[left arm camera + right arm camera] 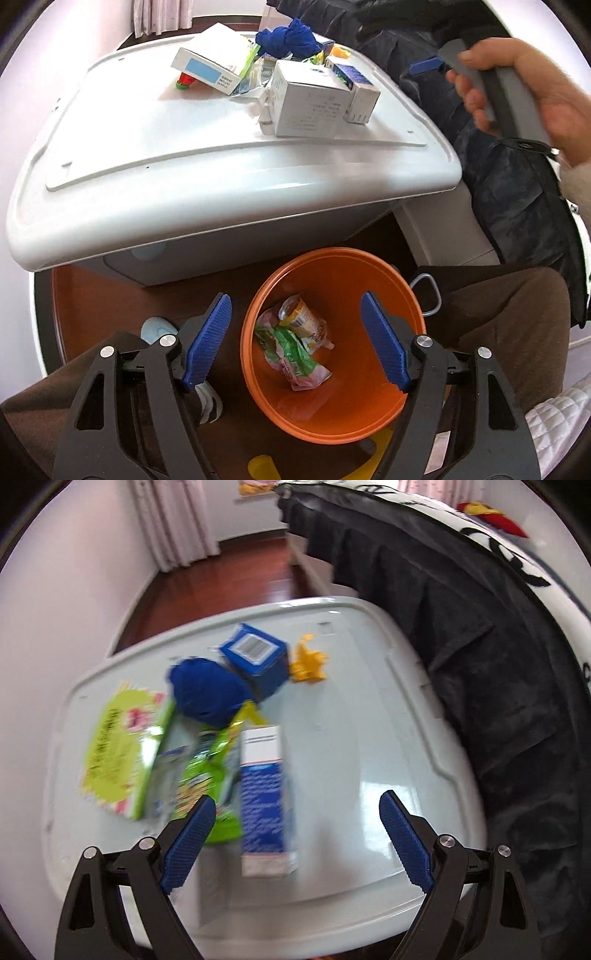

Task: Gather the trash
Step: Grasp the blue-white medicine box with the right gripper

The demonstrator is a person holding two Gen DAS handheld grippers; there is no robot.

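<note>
My left gripper is open and empty, held above an orange bin on the floor. In the bin lie a crumpled green-pink wrapper and a small pouch. Trash sits on a white lid: white boxes, a blue crumpled cloth. My right gripper is open and empty over that lid, just above a blue-white box. Beside it lie green wrappers, a blue ball of cloth, a blue carton and a yellow scrap.
A dark blanket hangs over the bed at the right of the lid. The person's brown-trousered leg is beside the bin. The hand holding the right gripper shows at the upper right. Wooden floor lies behind.
</note>
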